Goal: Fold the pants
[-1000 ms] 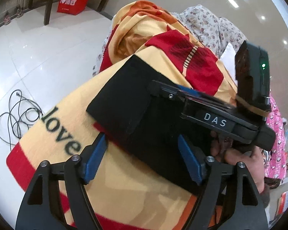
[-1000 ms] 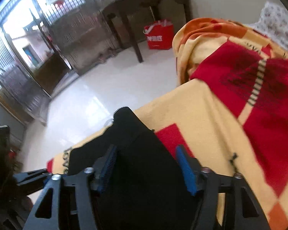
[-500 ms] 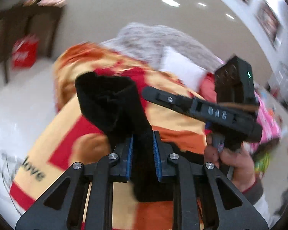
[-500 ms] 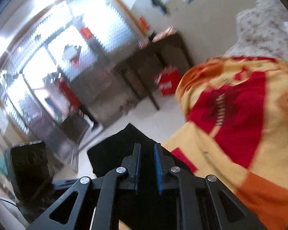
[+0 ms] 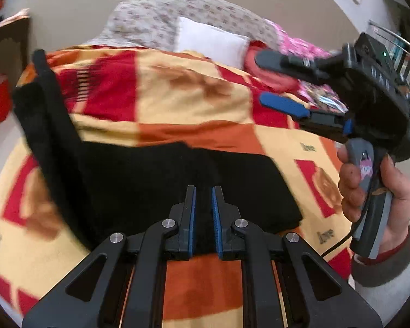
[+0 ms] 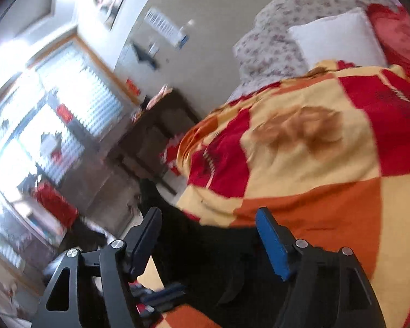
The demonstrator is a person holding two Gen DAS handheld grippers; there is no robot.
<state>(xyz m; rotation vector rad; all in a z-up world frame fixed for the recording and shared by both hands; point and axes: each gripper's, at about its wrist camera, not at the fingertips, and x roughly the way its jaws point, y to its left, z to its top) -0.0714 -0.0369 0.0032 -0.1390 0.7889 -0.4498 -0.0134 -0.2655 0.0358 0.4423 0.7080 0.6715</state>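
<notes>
Left wrist view shows the left gripper [image 5: 203,205] with its blue pads drawn close together and clamped on a fold of the black pants [image 5: 155,183], which lie across the checked blanket [image 5: 194,101] of red, orange and cream. One dark strip of the pants runs up toward the blanket's far left corner, blurred in the frame, while the wider part lies flat near the blanket's middle. Off the blanket's right side, a hand [image 5: 369,191] grips the handle of the right gripper [image 5: 273,82], held above the blanket; its jaws have just been opening and stand wide apart, with nothing between them in this view. Beyond the blanket's far edge sit a white pillow [image 5: 210,41] and a flowered quilt [image 5: 155,19]. Right wrist view shows the right gripper [image 6: 207,235] spread wide, the pants [image 6: 221,262] dark beneath the gap but not pressed by either pad, and a dark wooden table [image 6: 155,125] standing past the blanket's left edge.
</notes>
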